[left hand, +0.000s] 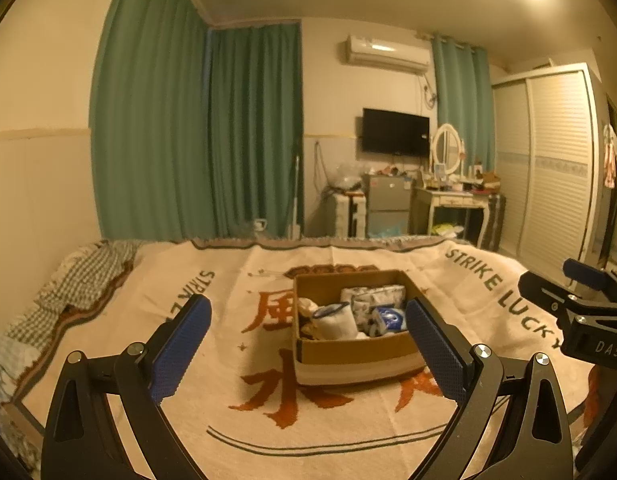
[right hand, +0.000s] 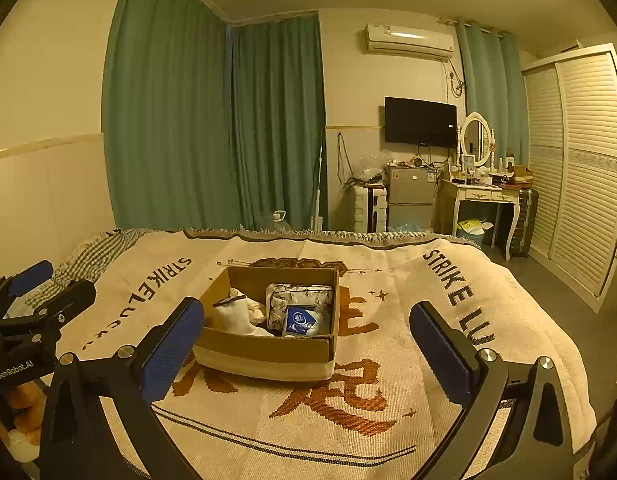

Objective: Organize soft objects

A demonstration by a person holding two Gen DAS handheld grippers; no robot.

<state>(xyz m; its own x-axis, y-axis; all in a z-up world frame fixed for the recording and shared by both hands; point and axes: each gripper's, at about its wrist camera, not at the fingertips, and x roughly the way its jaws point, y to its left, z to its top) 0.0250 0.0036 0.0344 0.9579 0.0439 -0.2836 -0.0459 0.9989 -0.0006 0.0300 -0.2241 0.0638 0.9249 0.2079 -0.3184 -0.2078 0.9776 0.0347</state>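
Nearest to us, the left hand-held gripper (left hand: 308, 344) hovers with its jaws spread wide and nothing between them; its pads (left hand: 180, 348) are blue, dimpled rubber on black angular arms. The right hand-held gripper (right hand: 306, 350) is likewise spread apart and empty. In the left view we read "DAS" on the right tool's body at the frame edge, and in the right view "GenRobot.AI" on the left tool.

Below both lies a cream woven blanket (right hand: 348, 420) covering the bed, with rust-coloured Chinese characters and dark lettering "STRIKE LUCKY" along its sides.

On the blanket, just ahead of the fingers, sits an open rectangular cardboard box (right hand: 264, 350) with a pale band around its base. Inside we see the soft objects: a white rolled sock (right hand: 232, 316) at the left, a quilted floral pouch (right hand: 298, 300) at the back right, and a small blue-and-white packet (right hand: 298, 320) leaning against it; its print is too small to read.

Beyond the bed hang green pleated curtains (right hand: 212, 120), with a wall television (right hand: 420, 122) and a white louvred wardrobe (right hand: 580, 160) farther right.
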